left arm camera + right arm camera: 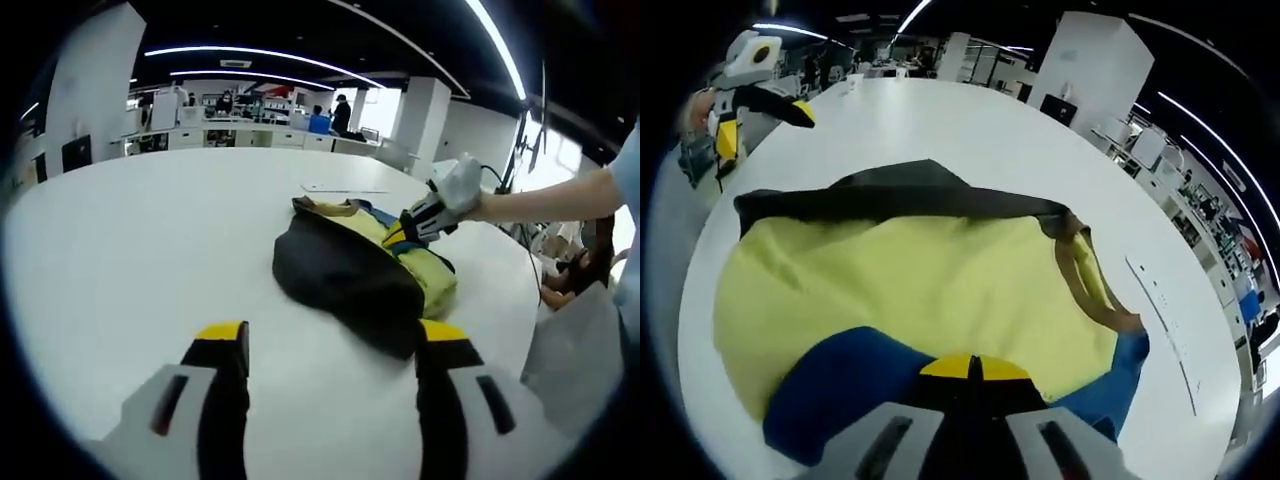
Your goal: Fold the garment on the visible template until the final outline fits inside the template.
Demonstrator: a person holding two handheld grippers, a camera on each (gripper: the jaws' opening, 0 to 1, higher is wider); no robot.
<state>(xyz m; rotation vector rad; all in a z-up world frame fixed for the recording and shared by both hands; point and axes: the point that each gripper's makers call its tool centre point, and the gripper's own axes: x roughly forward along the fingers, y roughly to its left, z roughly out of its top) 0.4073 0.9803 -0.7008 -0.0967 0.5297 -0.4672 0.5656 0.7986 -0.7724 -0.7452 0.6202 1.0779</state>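
Our right hand-held gripper (975, 368) is clenched on the garment (360, 265), which lies bunched on the desk (150, 250), long axis running away from us. Our left hand-held gripper (330, 345) hangs released just short of its near dark edge.

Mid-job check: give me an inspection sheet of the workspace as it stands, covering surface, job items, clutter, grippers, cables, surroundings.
Surface: white table, mostly bare.
Job's things: garment, black, yellow and blue, lying bunched in a heap; thin template lines on the table beside it, garment not laid inside them.
Clutter: nothing seen.
Grippers: left gripper open, hovering short of the garment's near edge; right gripper with fingers together on the blue and yellow fabric, at the garment's far side in the left gripper view.
Cables: dark cable behind the right gripper.
Surroundings: open office, ceiling light strips, desks, people far behind.
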